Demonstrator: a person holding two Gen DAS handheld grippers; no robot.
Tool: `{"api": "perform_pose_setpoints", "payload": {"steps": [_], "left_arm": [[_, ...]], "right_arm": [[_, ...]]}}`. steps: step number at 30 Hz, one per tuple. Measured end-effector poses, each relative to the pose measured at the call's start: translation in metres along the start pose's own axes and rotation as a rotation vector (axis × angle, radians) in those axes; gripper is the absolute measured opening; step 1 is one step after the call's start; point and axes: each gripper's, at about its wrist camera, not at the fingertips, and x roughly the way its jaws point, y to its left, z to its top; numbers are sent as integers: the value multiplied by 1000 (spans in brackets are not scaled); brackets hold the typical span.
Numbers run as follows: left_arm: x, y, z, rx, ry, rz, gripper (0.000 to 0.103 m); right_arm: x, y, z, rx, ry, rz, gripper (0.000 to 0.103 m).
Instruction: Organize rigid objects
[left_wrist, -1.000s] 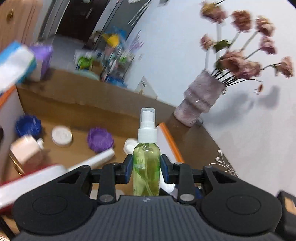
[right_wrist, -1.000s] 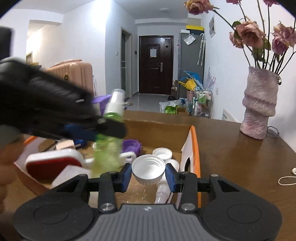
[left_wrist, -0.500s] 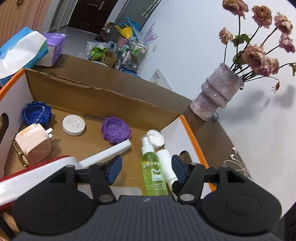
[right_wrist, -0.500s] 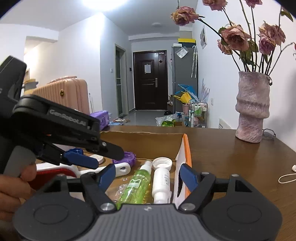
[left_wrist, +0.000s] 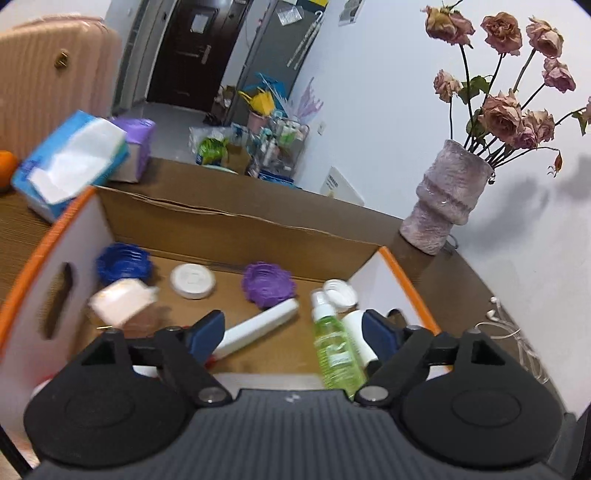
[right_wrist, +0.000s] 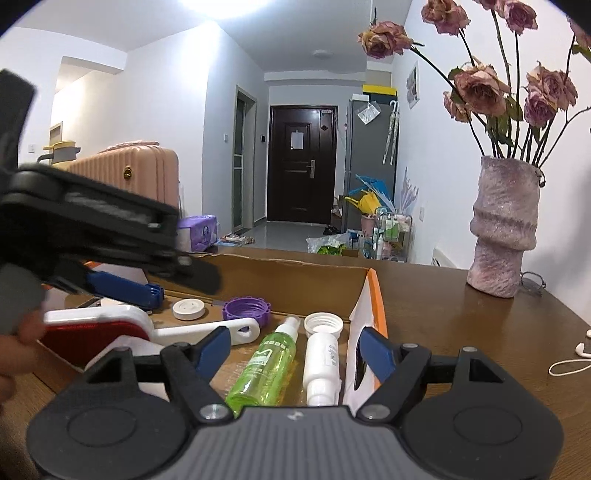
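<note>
An open cardboard box with orange-edged flaps holds the objects. A green spray bottle lies flat in it beside a white bottle and a white cap. A purple lid, a blue lid, a white disc, a white-and-red brush and a pale plug block also lie inside. My left gripper is open and empty above the box. My right gripper is open and empty at the box's near right.
A pink vase of dried roses stands on the brown table right of the box. White earphones lie at the right. A blue tissue pack and a purple pack sit behind the box.
My left gripper opened and let the green spray bottle go into the box, then drew back up. My right gripper opened, released the white cap into the box and pulled back.
</note>
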Motion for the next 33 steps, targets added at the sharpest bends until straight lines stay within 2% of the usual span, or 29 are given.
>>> {"api": "perform_pose_setpoints", "payload": {"steps": [3,7,9,13,18,21,24,26,30,33], "left_arm": [[-18,10,-8,65,6,63,88],[-52,34,-11,45,-5,131,89],[-70,43,-12,51,-27,166,90],[-107,53,-17,84,-77,218,96],[-139,62,-39,79,-94,226,98],[-160,63,-61,125,-133,225,101],[-181,61,-83,174,-160,238,102],[-198,55,-100,217,-198,227,103],[-239,40,-140,305,-331,222,103],[-256,32,-168,319,-365,223,103]], "right_arm": [[-4,4,4,-17,-36,-3,77],[-12,1,10,43,-64,3,80],[-23,5,16,76,-27,-25,84],[-41,15,20,43,-12,-15,84],[-96,36,20,-4,-27,1,88],[-115,43,16,-16,-26,4,89],[-156,55,0,-27,-45,7,89],[-166,58,-5,-28,-51,9,89],[-202,71,-28,-42,-50,-15,89],[-215,76,-35,-27,-48,-24,89]]}}
